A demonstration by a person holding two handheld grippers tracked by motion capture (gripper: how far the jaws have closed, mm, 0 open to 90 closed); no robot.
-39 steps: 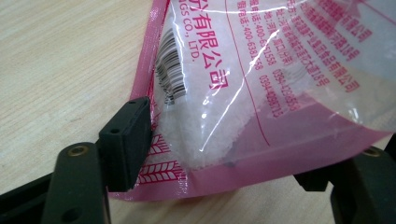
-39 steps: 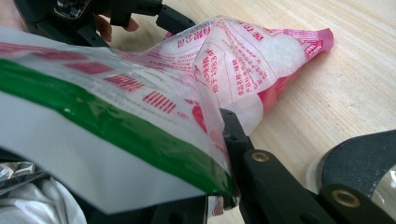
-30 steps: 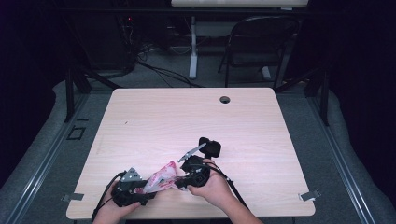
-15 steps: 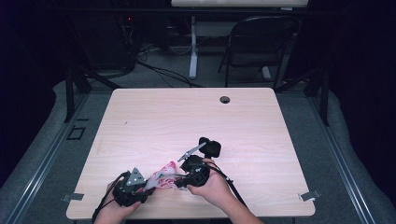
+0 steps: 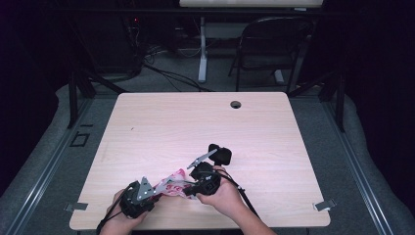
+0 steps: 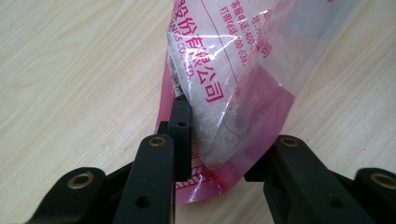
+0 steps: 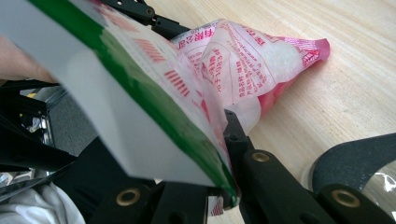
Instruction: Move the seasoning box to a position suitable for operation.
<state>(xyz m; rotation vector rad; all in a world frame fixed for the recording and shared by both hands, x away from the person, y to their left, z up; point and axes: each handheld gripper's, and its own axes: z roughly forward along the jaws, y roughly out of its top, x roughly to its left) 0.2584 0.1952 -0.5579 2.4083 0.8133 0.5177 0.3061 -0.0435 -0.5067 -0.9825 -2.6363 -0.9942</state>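
A pink-and-white plastic bag [image 5: 171, 182] with red print and white grains inside lies stretched between both grippers near the table's front edge. My left gripper [image 5: 157, 189] comes in from the left. Its jaws have just been closing, and in the left gripper view the bag [image 6: 224, 79] sits pinched between the pads of that gripper [image 6: 229, 154]. My right gripper [image 5: 190, 187] holds the opposite end. In the right gripper view a green-and-white flap of the bag [image 7: 247, 60] is clamped in its shut jaws [image 7: 210, 154], and the left gripper's jaws [image 7: 140, 9] show at the top.
The light wooden table [image 5: 195, 122] has a round cable hole [image 5: 236, 104] near its far edge. A folding chair [image 5: 274, 44] and a desk leg stand beyond it on the grey floor. Both hands rest at the table's front edge.
The left gripper's jaws have narrowed onto the bag's near end, and that hand has edged slightly toward the bag. The right hand has stayed put.
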